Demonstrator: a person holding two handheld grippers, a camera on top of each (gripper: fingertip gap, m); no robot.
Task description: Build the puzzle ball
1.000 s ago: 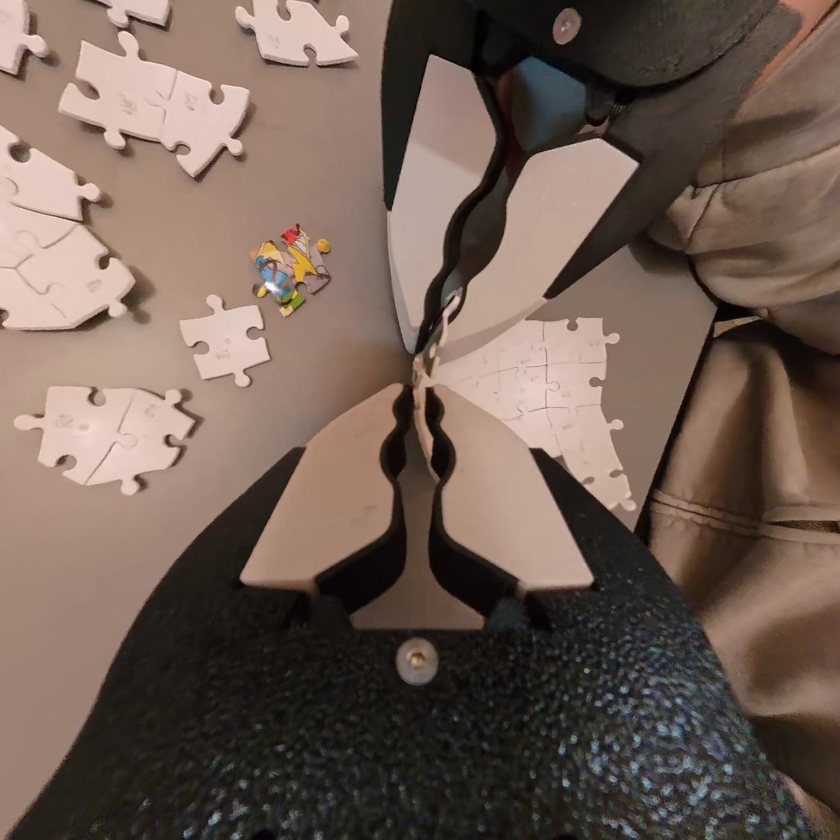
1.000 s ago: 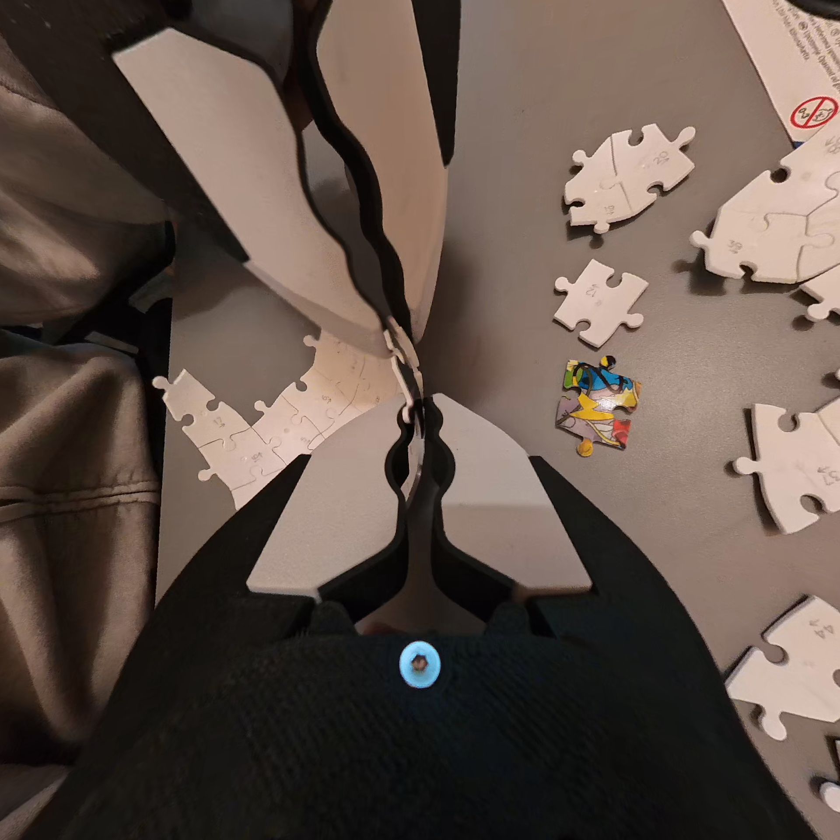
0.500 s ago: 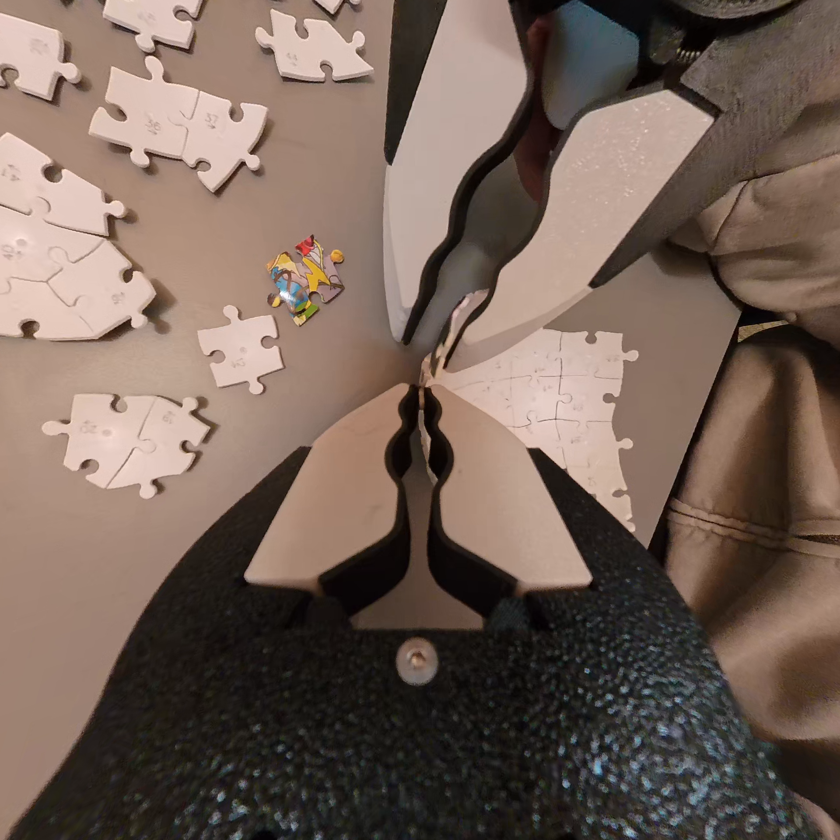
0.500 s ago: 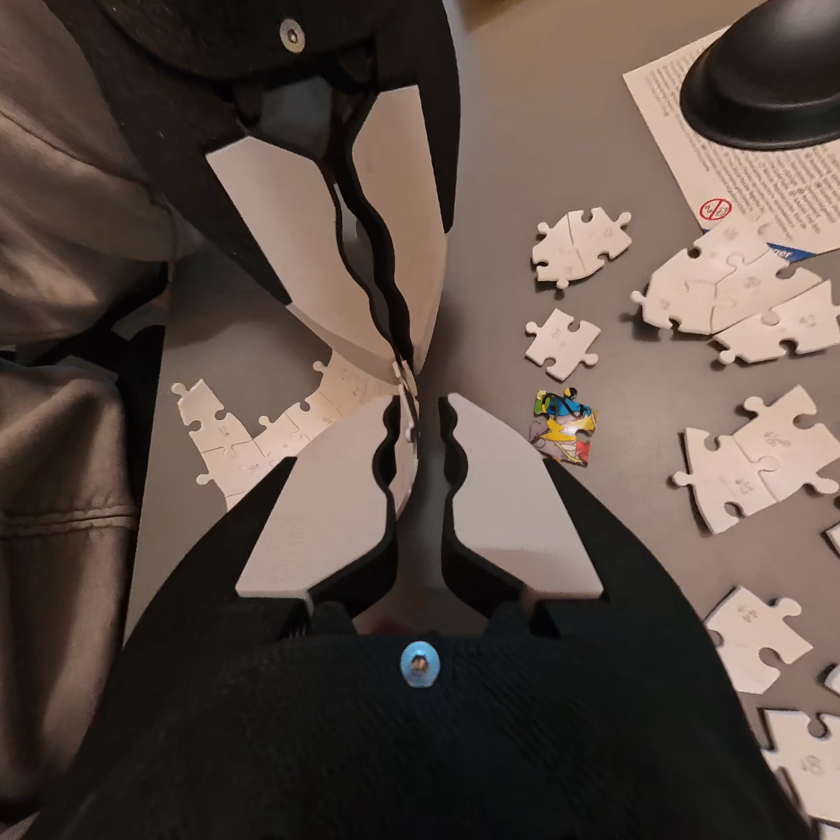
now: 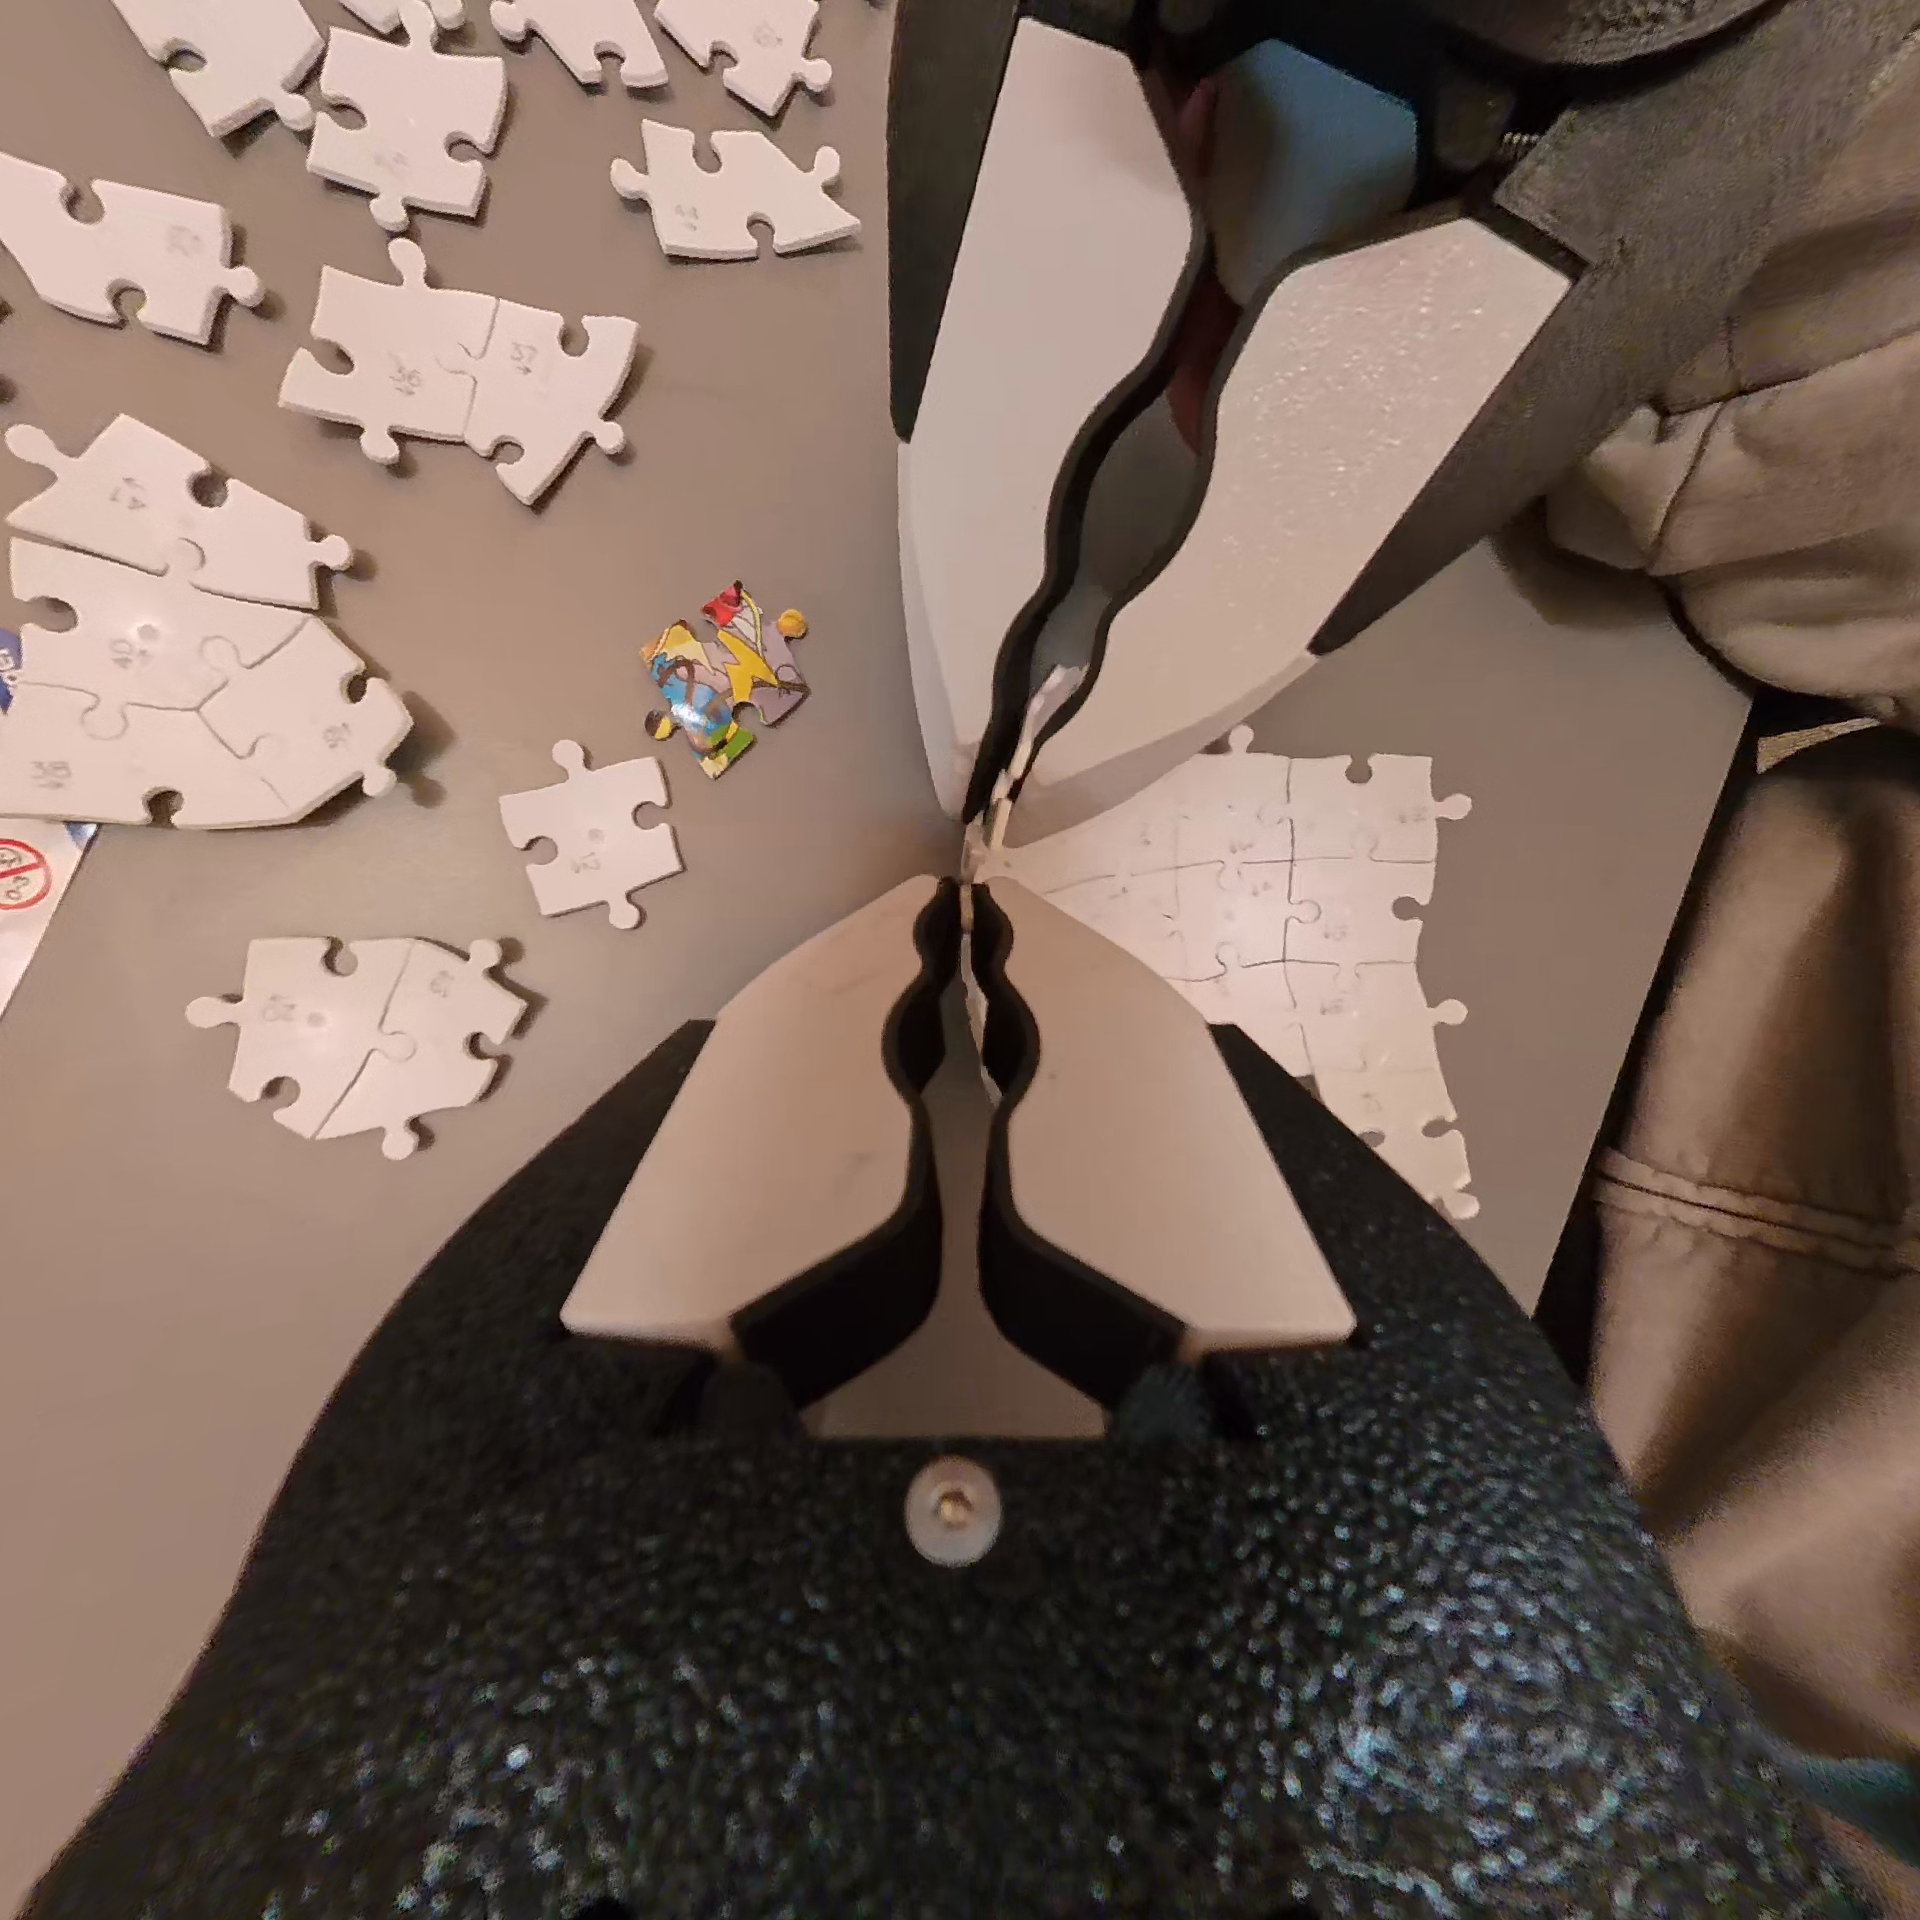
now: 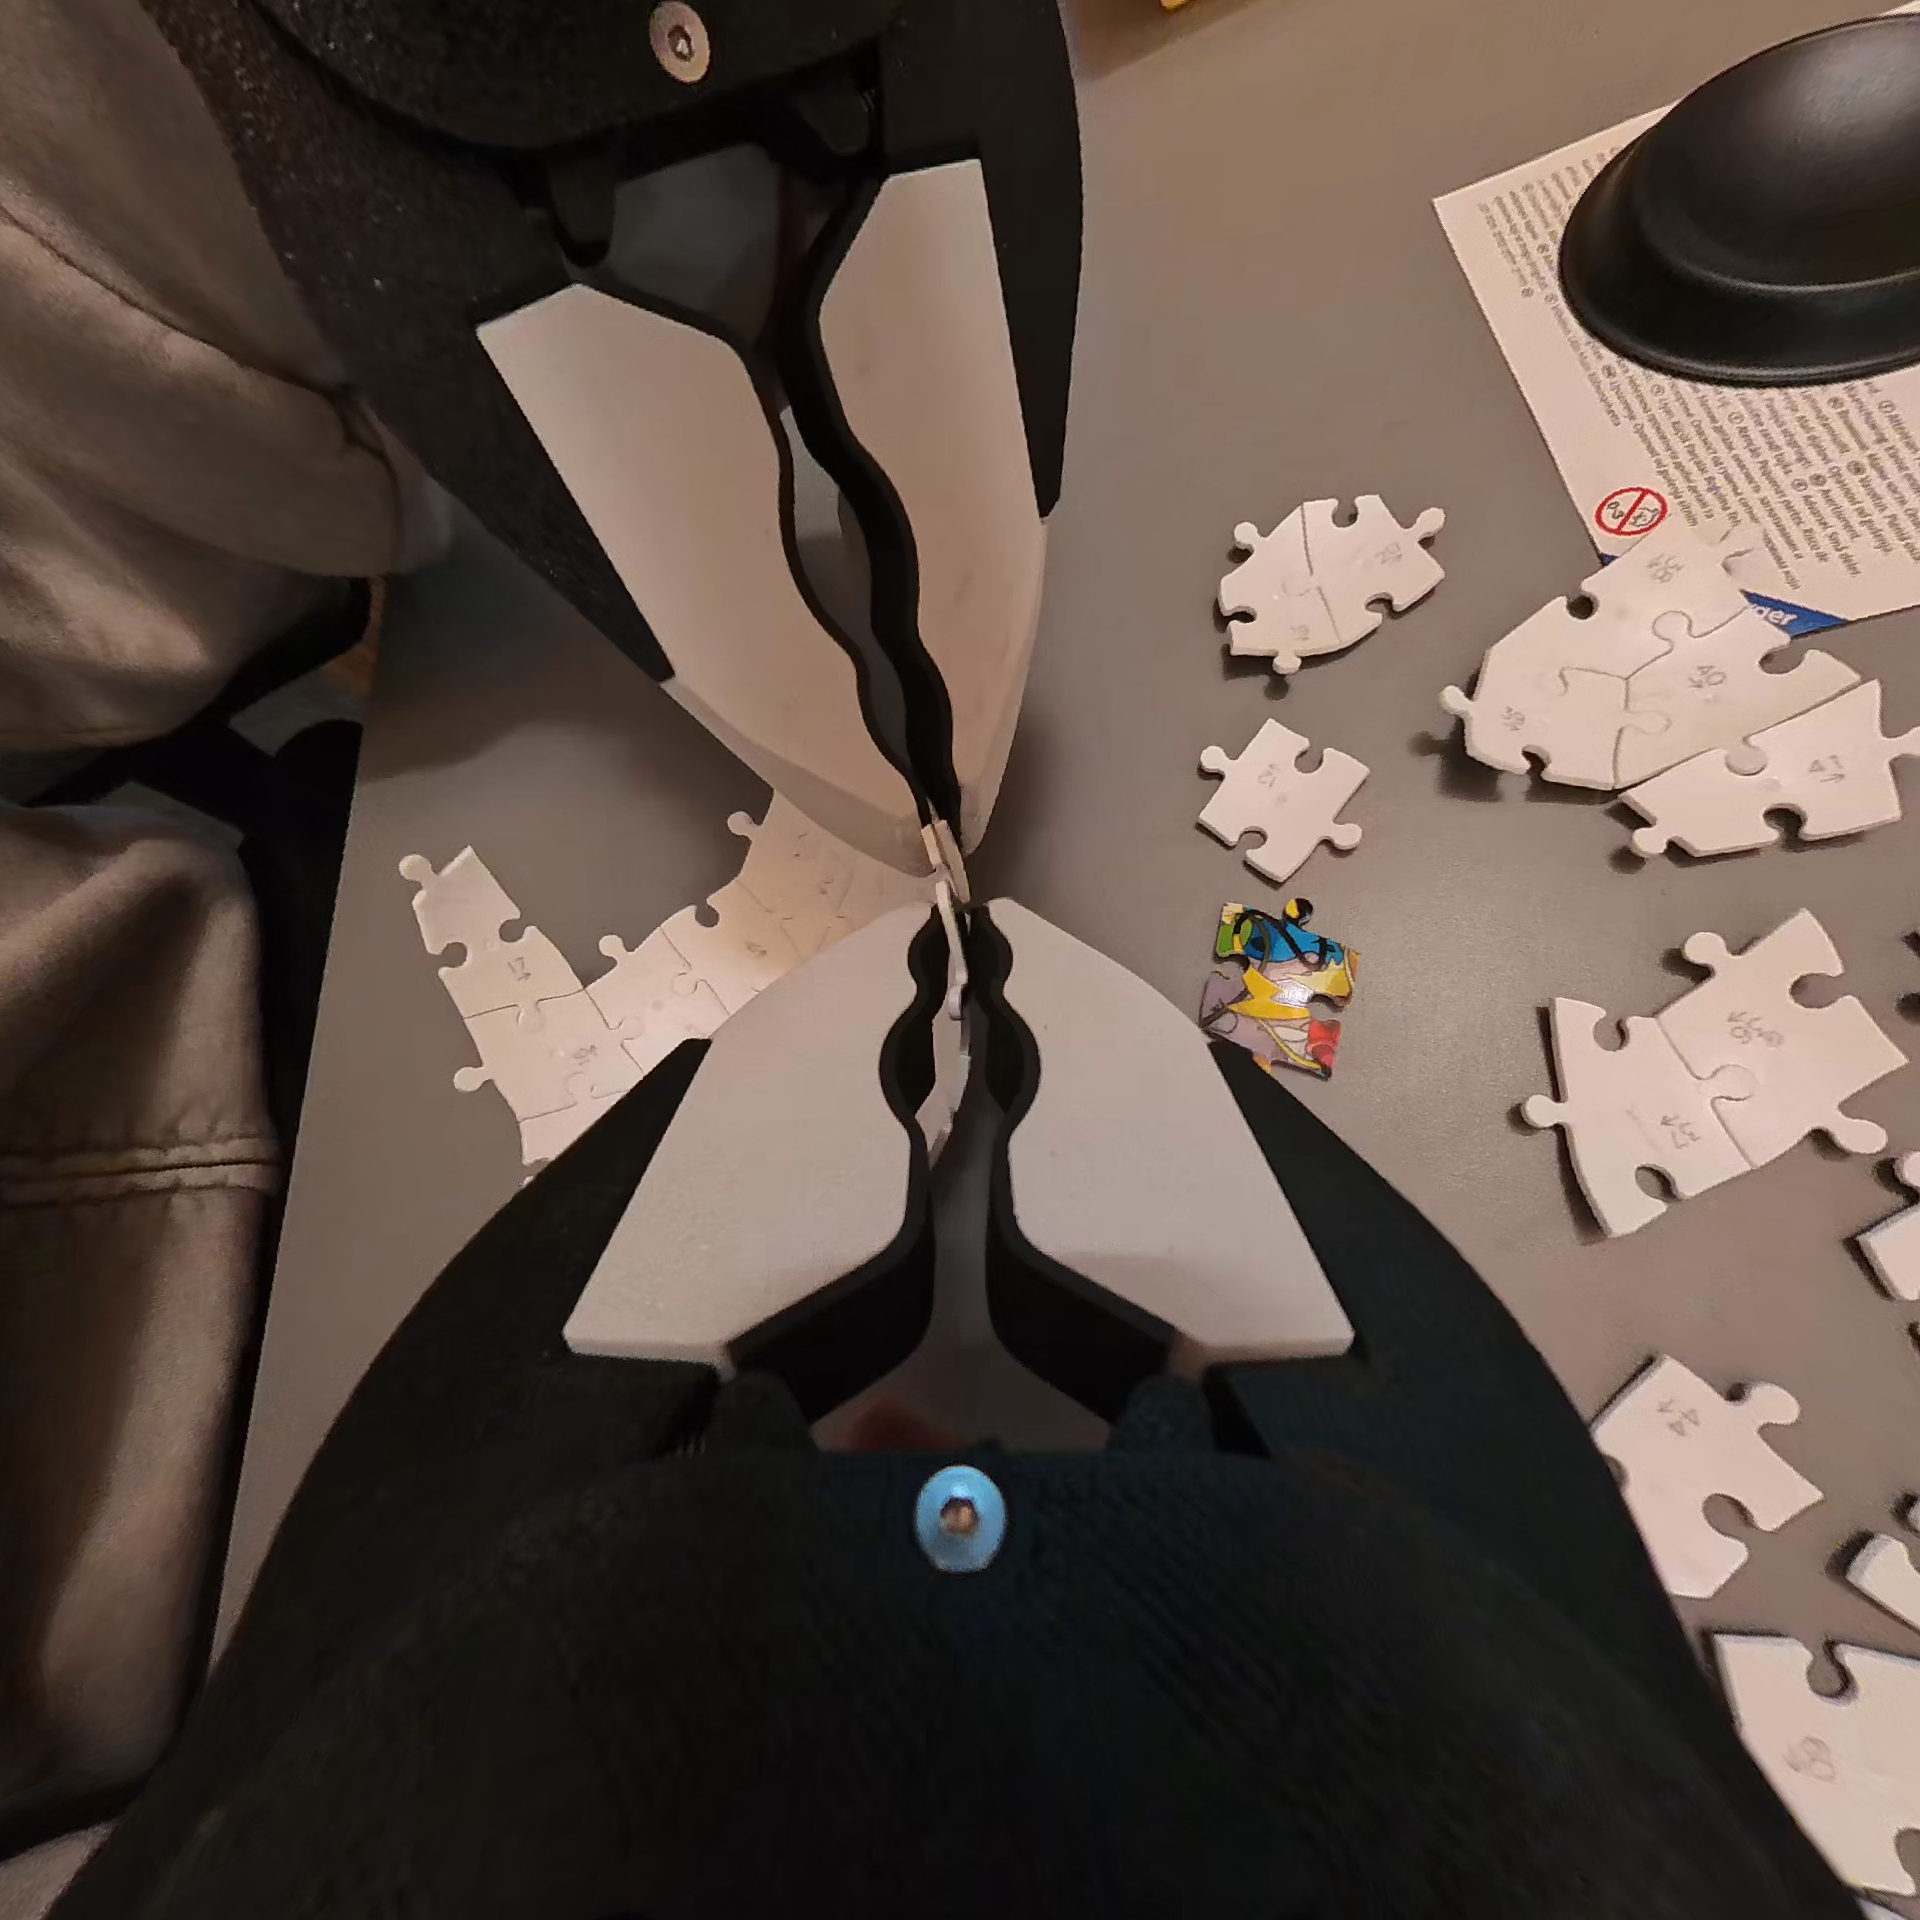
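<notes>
The assembled curved sheet of white puzzle pieces is held up just above the grey table, near its edge by the person's tan trousers; it's seen nearly edge-on right where both sets of fingers meet, so only a thin white sliver shows there. The left gripper has its jaws pinched down narrow on that sheet's edge; the right gripper comes in from the opposite side, tip to tip, also clamped narrow on a thin white edge. Can't tell if it's gripping the same sheet or a separate piece pressed against it.

Out from there: a single colourful printed puzzle piece lies face up on the table just beside the grippers; a lone white blank-side puzzle piece sits right next to it; farther out there's a joined pair of white pieces, another joined pair and a bigger cluster of joined white pieces, all backs up.

In the right wrist view a white printed instruction sheet lies at the far corner with a black domed stand resting on it.
</notes>
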